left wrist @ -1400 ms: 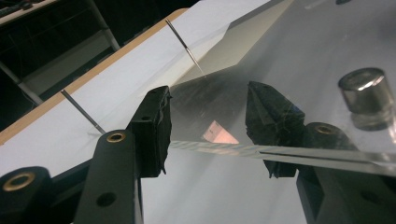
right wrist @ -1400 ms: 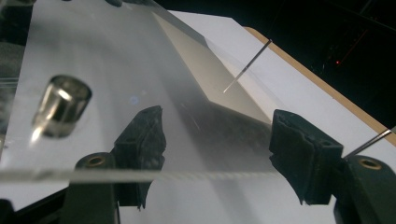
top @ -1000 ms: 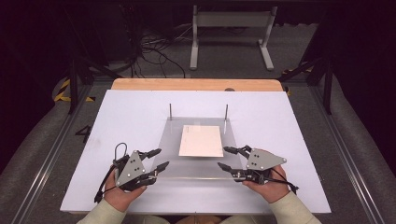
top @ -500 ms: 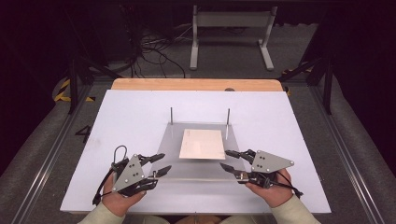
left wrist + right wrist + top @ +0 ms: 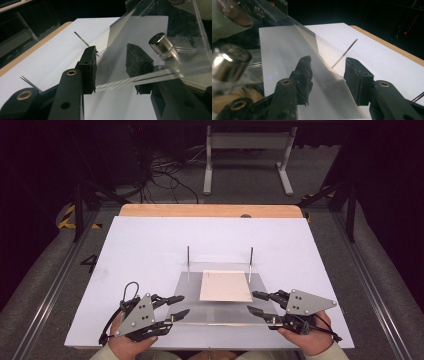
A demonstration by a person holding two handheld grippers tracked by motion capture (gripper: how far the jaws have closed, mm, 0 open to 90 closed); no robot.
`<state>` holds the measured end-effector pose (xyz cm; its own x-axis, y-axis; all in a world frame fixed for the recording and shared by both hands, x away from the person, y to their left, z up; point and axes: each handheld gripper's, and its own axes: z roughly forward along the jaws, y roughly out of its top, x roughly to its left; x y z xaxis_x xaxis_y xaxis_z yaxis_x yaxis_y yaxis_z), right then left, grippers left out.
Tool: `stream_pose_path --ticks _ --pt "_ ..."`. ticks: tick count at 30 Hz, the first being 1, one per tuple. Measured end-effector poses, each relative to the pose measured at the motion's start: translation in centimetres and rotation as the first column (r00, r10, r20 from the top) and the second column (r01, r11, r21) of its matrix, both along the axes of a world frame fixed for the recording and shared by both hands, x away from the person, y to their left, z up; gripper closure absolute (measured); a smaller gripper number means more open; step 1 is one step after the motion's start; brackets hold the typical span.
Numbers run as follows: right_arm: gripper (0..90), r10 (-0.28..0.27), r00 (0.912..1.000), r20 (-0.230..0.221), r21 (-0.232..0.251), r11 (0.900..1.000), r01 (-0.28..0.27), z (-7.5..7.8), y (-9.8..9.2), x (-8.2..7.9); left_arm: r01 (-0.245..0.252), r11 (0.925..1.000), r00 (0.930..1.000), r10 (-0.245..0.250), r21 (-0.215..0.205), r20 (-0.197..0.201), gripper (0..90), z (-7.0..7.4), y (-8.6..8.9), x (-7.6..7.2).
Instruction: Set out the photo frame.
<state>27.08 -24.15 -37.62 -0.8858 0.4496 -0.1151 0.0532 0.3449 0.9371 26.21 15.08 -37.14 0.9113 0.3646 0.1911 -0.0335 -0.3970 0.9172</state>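
A clear plastic plate (image 5: 187, 296) lies near the table's front edge, with a cream sheet (image 5: 226, 286) on it. Two thin metal rods (image 5: 188, 257) (image 5: 250, 257) stand at its far corners. My left gripper (image 5: 180, 305) is open at the plate's near left corner. In the left gripper view the plate's edge (image 5: 117, 84) crosses the gap of that gripper (image 5: 112, 60), and a shiny metal cylinder (image 5: 161, 43) sits on the plate. My right gripper (image 5: 255, 302) is open at the near right corner. In the right gripper view the plate (image 5: 282, 50) slants between that gripper's (image 5: 328, 68) jaws.
The white tabletop (image 5: 150, 245) has a wooden strip (image 5: 210, 210) along its far edge. Beyond it are dark floor, cables (image 5: 165, 175) and a grey stand (image 5: 247, 155). A second metal cylinder (image 5: 229, 62) appears at the left of the right gripper view.
Both grippers have drawn back toward the person. The clear plate, its rods and the sheet have shifted the same way, slightly to the right.
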Motion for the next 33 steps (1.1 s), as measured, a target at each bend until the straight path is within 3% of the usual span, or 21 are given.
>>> stream_pose_path --ticks 3,4,6,9,13,18,24,29,33 --pt "55.1 0.006 1.0000 -0.004 0.002 1.000 -0.006 0.3 -0.1 0.3 -0.002 0.9998 1.0000 0.003 -0.019 0.003 58.1 0.0 0.1 0.2" --pt "55.3 0.009 0.9999 -0.007 0.000 1.000 -0.009 0.5 0.0 0.4 -0.006 0.9986 0.9998 0.005 -0.053 -0.018 56.2 -0.1 0.3 0.4" --pt "55.3 0.011 0.9999 -0.010 -0.001 1.000 -0.011 0.6 0.0 0.5 -0.005 0.9971 0.9993 0.002 -0.076 -0.037 54.2 -0.1 0.5 0.6" --pt "55.9 0.016 0.9995 -0.029 0.003 1.000 -0.016 1.3 0.0 1.1 -0.019 0.9937 0.9987 0.014 -0.111 -0.049 43.1 -0.2 1.3 1.2" --pt "56.9 0.021 0.9985 -0.051 0.001 1.000 -0.021 2.2 0.1 1.8 -0.060 0.9918 0.9980 0.058 -0.113 -0.024 35.5 -0.5 1.8 1.4" --pt "57.2 0.020 0.9984 -0.053 0.020 1.000 -0.019 2.8 0.0 2.5 -0.105 0.9900 0.9941 0.102 -0.094 -0.039 33.2 -1.0 2.4 2.0" --pt "56.8 0.000 0.9999 -0.017 0.056 0.998 0.001 3.5 -0.1 3.4 -0.178 0.9801 0.9829 0.172 -0.088 -0.065 31.5 -1.9 3.4 2.7" --pt "55.9 -0.021 0.9996 0.019 0.096 0.995 0.019 3.7 -0.2 4.1 -0.239 0.9703 0.9685 0.235 -0.039 -0.082 30.7 -3.1 4.0 3.2" --pt "55.1 -0.036 0.9984 0.043 0.122 0.992 0.030 4.0 -0.2 4.9 -0.291 0.9565 0.9529 0.287 -0.024 -0.097 30.3 -3.9 4.7 3.5"
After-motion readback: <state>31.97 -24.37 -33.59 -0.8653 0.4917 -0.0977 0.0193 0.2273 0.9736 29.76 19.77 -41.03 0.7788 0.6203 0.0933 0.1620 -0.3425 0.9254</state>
